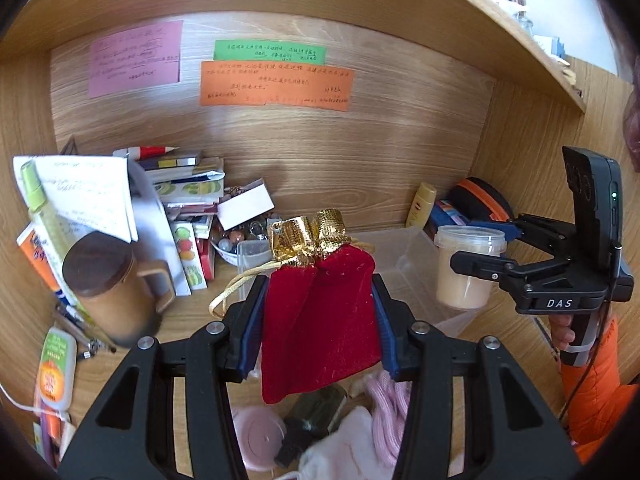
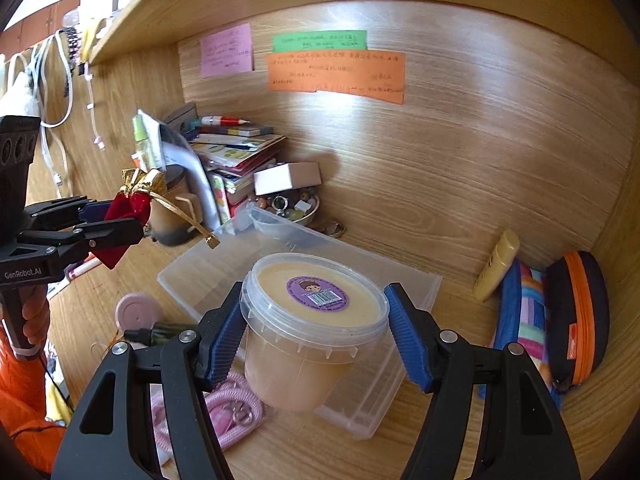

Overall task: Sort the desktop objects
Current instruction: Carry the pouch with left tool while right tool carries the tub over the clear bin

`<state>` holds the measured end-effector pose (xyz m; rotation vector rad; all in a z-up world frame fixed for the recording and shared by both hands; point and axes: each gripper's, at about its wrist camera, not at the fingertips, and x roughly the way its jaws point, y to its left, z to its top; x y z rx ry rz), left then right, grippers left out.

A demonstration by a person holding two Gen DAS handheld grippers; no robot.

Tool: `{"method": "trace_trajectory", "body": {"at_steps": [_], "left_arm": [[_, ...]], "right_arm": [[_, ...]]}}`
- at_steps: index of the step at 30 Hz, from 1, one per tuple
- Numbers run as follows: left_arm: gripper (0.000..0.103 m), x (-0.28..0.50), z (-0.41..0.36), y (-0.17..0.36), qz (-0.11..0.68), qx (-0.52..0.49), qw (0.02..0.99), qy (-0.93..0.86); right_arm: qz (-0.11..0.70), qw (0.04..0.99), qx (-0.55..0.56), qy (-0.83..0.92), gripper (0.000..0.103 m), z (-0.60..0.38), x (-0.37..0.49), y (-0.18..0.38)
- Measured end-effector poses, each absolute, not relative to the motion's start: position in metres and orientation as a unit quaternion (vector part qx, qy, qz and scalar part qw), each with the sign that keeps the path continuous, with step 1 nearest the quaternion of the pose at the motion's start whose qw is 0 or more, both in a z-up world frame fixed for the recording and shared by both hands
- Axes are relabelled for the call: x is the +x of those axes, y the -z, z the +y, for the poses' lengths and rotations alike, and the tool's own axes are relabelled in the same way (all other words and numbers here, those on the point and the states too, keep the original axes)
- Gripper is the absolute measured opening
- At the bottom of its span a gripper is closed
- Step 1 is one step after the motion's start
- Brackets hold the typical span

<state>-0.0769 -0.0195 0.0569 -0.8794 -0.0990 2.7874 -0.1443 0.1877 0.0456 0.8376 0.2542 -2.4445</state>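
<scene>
My left gripper [image 1: 318, 320] is shut on a red velvet pouch [image 1: 320, 320] with a gold top and cord, held above the desk; it also shows in the right wrist view [image 2: 128, 210]. My right gripper [image 2: 316, 332] is shut on a clear plastic tub [image 2: 312, 332] of beige paste with a purple sticker, held over a clear plastic bin [image 2: 400, 280]. The tub [image 1: 466, 268] and right gripper [image 1: 480, 248] show at right in the left wrist view, above the bin [image 1: 408, 264].
A brown lidded mug [image 1: 108, 292], stacked books [image 1: 188, 184], a white box [image 2: 288, 178] and a bowl of trinkets [image 2: 296, 208] stand at back left. A yellow tube [image 2: 496, 266] and pouches [image 2: 576, 316] lie at right. Pink cord [image 2: 224, 412] and a pink disc [image 2: 138, 312] lie near.
</scene>
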Motion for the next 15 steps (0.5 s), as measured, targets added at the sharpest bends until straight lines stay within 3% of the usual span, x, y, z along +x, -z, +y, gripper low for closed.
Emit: {"method": "trace_trajectory", "body": {"at_steps": [15], "left_arm": [[0.047,-0.135,-0.002,-0.035,0.004,-0.344,0.121,-0.931]], "right_arm": [[0.084,0.251,0.347,0.9,0.065,0.178,-0.177,-0.02]]}}
